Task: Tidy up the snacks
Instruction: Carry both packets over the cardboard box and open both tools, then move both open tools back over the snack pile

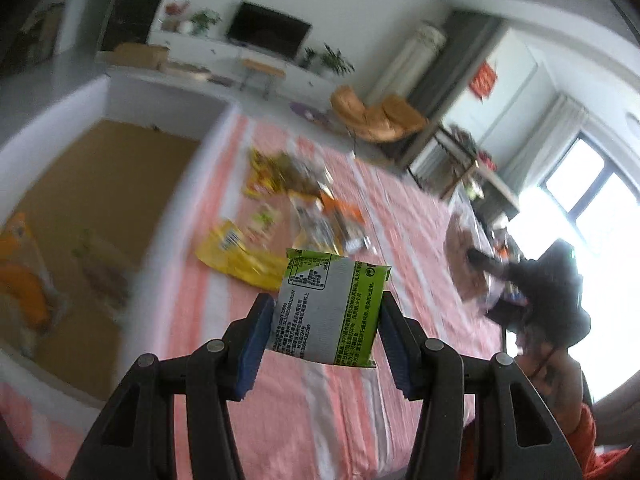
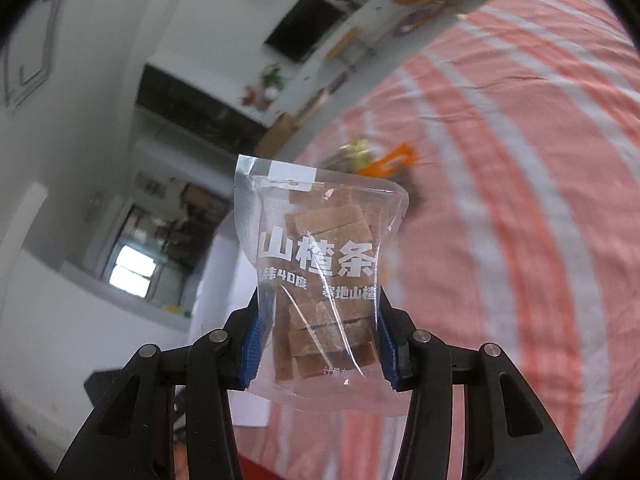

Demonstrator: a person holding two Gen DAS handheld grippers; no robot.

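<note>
Green packet [image 1: 332, 308] in left tool [image 1: 324, 340]

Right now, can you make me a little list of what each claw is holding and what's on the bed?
left claw: shut on green and white snack packet
right claw: shut on clear bag of brown strips
striped cloth: pink and white, pile of loose snacks on it
cardboard box: beside the cloth, snacks inside
</note>
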